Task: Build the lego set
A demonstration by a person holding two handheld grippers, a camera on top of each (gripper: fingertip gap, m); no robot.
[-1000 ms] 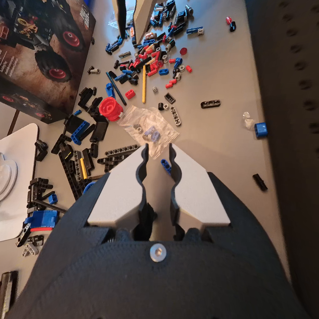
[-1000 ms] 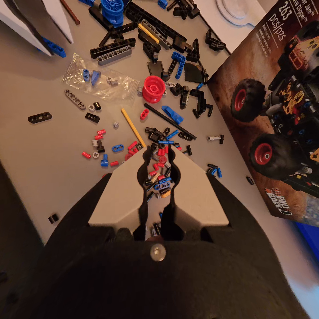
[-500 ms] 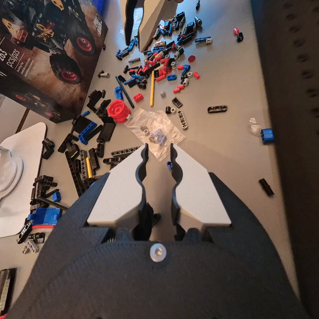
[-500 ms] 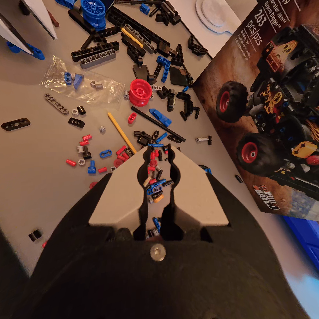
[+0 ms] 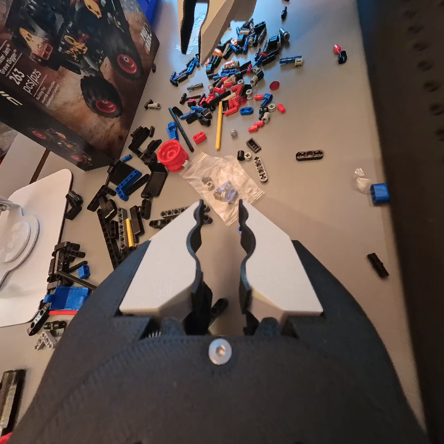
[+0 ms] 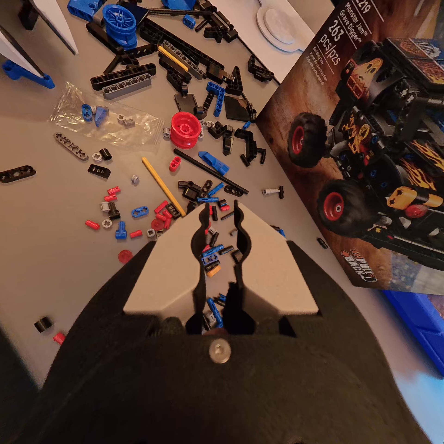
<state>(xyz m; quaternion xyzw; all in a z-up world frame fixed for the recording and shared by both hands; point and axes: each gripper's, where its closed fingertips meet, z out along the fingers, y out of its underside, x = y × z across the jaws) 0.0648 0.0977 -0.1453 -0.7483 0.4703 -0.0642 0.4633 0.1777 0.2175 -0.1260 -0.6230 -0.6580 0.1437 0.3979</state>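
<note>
Both grippers hover above the grey table (image 5: 312,228), each with a clear gap between its fingers and nothing held. The left gripper (image 5: 220,204) points at a clear plastic bag (image 5: 223,182) that lies flat just ahead of its tips and holds a few small blue and grey pieces. In the right wrist view a blue angled piece (image 6: 26,75) lies on the table directly under the left gripper's fingers; whether they touch it I cannot tell. The right gripper (image 6: 220,204) sits over a dense scatter of small red, blue and black pins (image 6: 211,249), several visible through the gap between its fingers. A red wheel hub (image 5: 172,156) rests beside the bag's corner, with a yellow axle (image 5: 218,125) and a long black axle (image 5: 180,129) lying near it. Black beams (image 5: 115,230) are piled to the left gripper's left, next to a white board (image 5: 43,192). A blue wheel hub (image 6: 119,22) sits among the beams in the right wrist view. The set's box (image 6: 360,156) lies at the table's side.
</note>
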